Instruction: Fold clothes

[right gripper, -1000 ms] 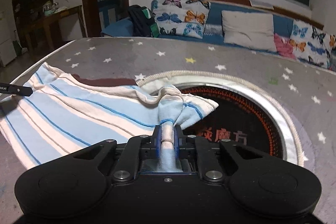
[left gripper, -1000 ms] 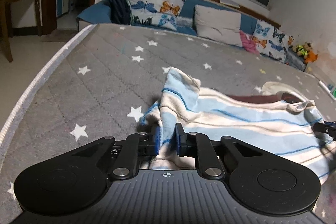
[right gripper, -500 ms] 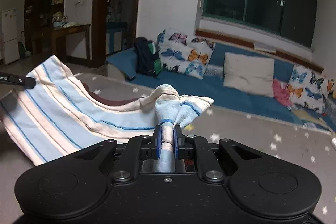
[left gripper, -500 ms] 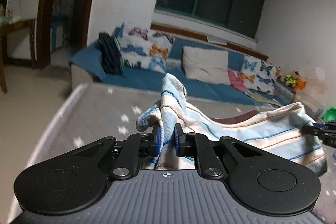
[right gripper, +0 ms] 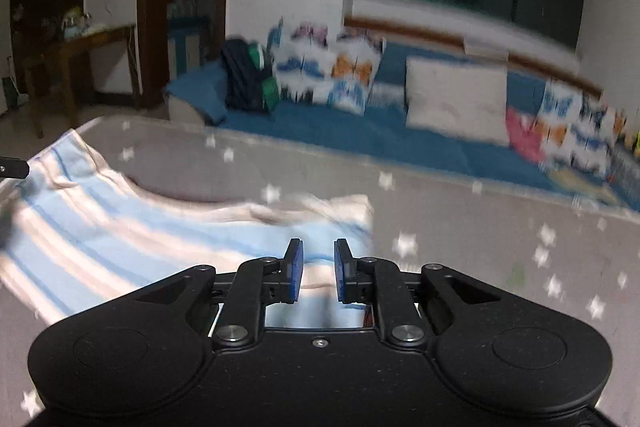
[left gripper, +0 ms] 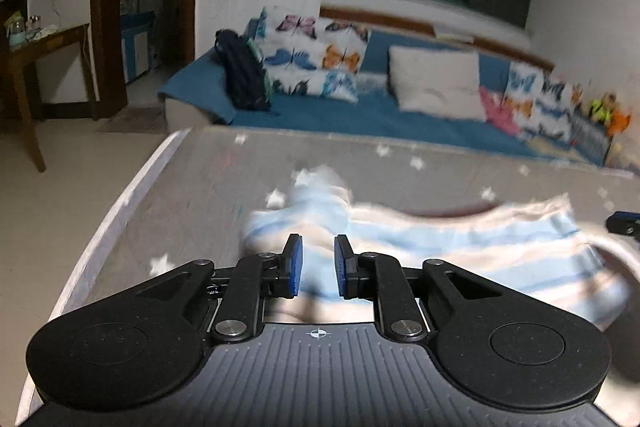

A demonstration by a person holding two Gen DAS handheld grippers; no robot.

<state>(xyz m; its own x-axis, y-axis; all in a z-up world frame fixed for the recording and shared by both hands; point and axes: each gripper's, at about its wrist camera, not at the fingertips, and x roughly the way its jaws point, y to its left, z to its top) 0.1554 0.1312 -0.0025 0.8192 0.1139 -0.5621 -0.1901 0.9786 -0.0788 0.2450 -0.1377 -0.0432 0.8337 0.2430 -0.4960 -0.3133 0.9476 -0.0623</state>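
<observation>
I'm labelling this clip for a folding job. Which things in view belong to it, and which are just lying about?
Job:
striped garment
grey star-print surface beneath it
left claw, open
right claw, open

Lying about:
dark backpack
butterfly cushions
plain pillow
wooden table

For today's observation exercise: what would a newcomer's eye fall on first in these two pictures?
A blue-and-white striped garment lies blurred on the grey star-print surface, just ahead of both grippers. The left gripper and right gripper are open. Behind, butterfly cushions line a blue sofa.
</observation>
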